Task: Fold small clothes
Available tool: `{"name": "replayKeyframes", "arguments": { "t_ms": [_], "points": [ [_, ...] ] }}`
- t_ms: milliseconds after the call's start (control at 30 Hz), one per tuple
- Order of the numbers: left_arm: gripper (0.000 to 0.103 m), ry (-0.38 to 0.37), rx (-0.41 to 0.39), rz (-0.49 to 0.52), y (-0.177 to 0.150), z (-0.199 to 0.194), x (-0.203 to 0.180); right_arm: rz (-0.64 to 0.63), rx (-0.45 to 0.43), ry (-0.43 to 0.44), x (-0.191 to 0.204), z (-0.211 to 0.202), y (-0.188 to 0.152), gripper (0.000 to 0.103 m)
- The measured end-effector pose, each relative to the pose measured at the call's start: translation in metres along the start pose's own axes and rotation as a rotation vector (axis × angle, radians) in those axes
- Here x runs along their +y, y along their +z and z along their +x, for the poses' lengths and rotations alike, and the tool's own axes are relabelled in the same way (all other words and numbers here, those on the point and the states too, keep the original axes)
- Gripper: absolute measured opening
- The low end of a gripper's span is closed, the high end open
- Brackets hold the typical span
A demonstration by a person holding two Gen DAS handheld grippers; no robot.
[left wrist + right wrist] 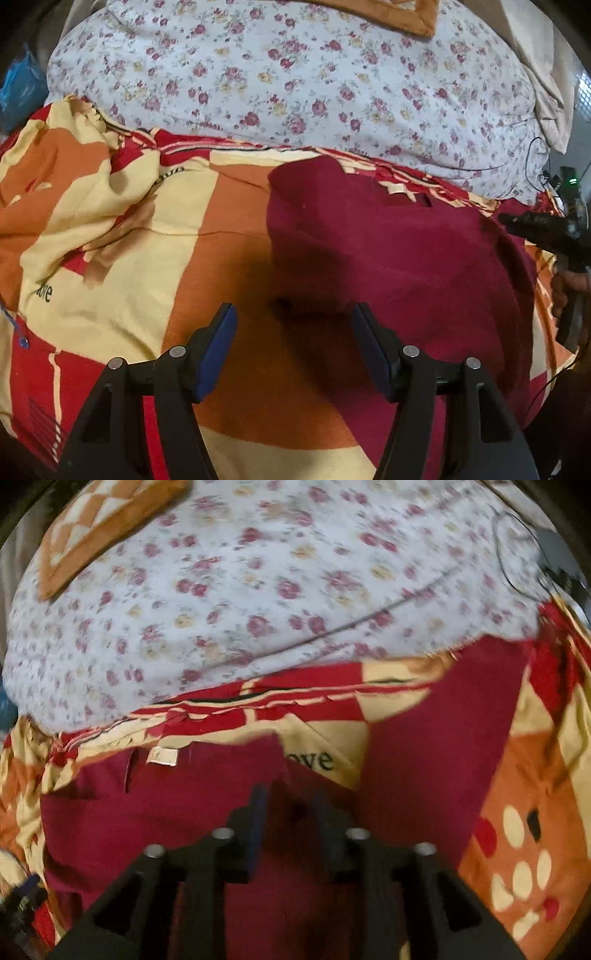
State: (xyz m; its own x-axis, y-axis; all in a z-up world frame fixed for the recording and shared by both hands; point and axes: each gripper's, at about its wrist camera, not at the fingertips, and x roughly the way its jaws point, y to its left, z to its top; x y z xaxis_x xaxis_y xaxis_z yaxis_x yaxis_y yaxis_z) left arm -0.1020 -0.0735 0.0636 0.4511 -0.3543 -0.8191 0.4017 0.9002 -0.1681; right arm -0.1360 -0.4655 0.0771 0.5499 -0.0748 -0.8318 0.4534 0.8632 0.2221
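Right gripper (291, 827) pinches an edge of the maroon knit garment (177, 812) spread ahead on my patchwork blanket (524, 775), left gripper (293, 347) wide and empty, so I judge folding underway; next, carry that edge across.

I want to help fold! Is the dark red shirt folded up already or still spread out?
Partly folded. The dark red fabric garment has one flap doubled over, with its white label showing, while the right tool pinches an edge.

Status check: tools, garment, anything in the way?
Left tool open, above the bedspread. Right tool shut on maroon garment, lifting a fold. Nothing in the way.
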Motion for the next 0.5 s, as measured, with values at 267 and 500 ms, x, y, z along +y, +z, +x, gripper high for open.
{"name": "replayKeyframes", "arguments": {
  "t_ms": [267,500],
  "points": [
    [0.055,0.01,0.024,-0.076,0.0,0.017,0.018,-0.241,0.105,0.438,0.125,-0.002,-0.009,0.06],
    [0.055,-0.043,0.011,-0.137,-0.002,0.015,0.033,-0.38,0.186,0.431,0.202,0.033,-0.024,0.06]
  ]
}}
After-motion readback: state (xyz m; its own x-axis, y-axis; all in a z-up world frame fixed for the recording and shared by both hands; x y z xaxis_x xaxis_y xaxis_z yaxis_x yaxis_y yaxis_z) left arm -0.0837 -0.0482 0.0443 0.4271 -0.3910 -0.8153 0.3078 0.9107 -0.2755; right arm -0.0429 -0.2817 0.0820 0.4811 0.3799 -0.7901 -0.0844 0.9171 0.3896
